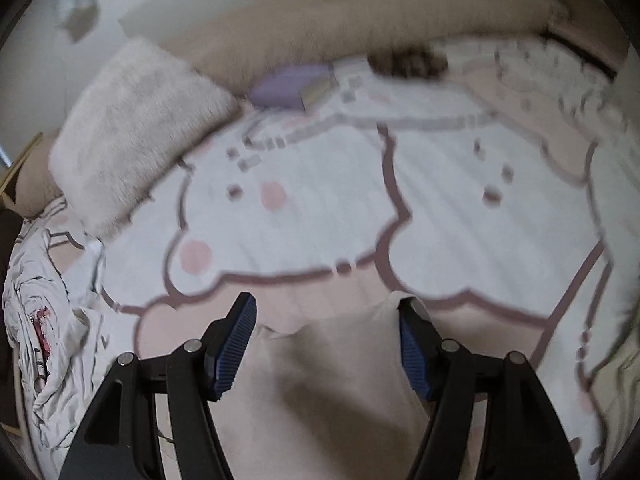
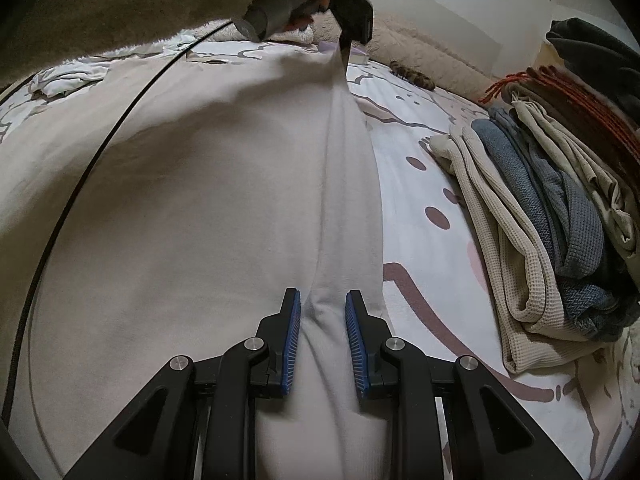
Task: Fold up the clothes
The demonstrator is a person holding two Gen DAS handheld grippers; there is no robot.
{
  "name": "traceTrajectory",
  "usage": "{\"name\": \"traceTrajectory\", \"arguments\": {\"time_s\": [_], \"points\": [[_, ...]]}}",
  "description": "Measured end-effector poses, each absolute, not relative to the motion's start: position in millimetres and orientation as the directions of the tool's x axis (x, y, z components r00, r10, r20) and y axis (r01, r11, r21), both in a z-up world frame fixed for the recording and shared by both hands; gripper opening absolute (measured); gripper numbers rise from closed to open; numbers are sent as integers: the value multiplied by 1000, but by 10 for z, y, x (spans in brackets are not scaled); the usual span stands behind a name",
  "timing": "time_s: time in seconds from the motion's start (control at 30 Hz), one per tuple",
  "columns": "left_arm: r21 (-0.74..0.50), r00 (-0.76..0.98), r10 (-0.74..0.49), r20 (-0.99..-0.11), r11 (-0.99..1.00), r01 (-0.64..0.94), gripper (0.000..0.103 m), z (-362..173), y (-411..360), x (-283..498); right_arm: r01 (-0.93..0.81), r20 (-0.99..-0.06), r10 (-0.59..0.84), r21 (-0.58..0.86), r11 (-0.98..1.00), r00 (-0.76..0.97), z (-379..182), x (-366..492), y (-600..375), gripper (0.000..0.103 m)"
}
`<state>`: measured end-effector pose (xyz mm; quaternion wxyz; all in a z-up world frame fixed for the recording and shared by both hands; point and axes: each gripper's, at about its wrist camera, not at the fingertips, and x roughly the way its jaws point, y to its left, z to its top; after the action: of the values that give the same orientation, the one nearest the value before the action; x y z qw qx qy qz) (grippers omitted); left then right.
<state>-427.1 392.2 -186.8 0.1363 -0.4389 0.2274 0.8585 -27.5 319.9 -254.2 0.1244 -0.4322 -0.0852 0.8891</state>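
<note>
Pale garment (image 2: 200,200) spread on the bed (image 2: 432,240), left of the folded pile (image 2: 560,220); right gripper (image 2: 322,304) jaws narrow around a ridge running straight ahead; left gripper (image 1: 328,320) jaws wide, hem between them.

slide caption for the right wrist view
Right tool open around a ridge of pale garment, folded stack beside it.

The pale garment (image 2: 200,200) is smooth, matt cloth. The folded stack (image 2: 560,216) shows waffle-textured and coarse knit fabrics. The pillow (image 1: 132,132) looks fluffy. Both grippers' fingers (image 2: 291,340) are matt black plastic with ribbed blue pads.
</note>
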Motion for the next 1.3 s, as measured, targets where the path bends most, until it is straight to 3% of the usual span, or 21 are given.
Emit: {"name": "traceTrajectory", "arguments": {"time_s": [0.1, 0.23, 0.5, 0.63, 0.7, 0.87, 1.07, 1.17, 1.3], "points": [[303, -530, -14, -848, -834, -462, 69, -2121, 4055, -4266, -147, -748, 295, -259, -955, -594, -2539, -279, 3200, 25], [224, -460, 35, -887, -839, -496, 69, -2132, 4104, -4196, -153, -752, 292, -250, -956, -591, -2532, -283, 3213, 25], [88, -438, 220, -871, -809, -581, 70, -1357, 3909, -3831, -163, -764, 265, -209, -964, -589, -2523, -299, 3290, 26], [102, -479, 246, -843, -800, -591, 70, -998, 3330, -3574, -173, -762, 277, -216, -961, -585, -2518, -319, 3316, 28], [119, -494, 231, -838, -807, -578, 70, -892, 2934, -3476, -188, -763, 285, -214, -958, -580, -2506, -326, 3356, 41], [221, -572, 147, -807, -823, -523, 70, -728, 1769, -3221, -178, -806, 178, -91, -980, -565, -2457, -348, 3541, 42], [266, -617, 68, -784, -862, -432, 71, -790, 502, -3079, -175, -824, 217, -145, -974, -524, -2458, -415, 3472, 44], [252, -625, 56, -779, -885, -392, 71, -889, 22, -3086, -176, -831, 283, -225, -958, -478, -2423, -472, 3409, 60], [222, -631, 72, -773, -900, -375, 71, -1098, -258, -3258, -115, -864, 129, -83, -990, -487, -1955, -487, 3480, 59]]}}
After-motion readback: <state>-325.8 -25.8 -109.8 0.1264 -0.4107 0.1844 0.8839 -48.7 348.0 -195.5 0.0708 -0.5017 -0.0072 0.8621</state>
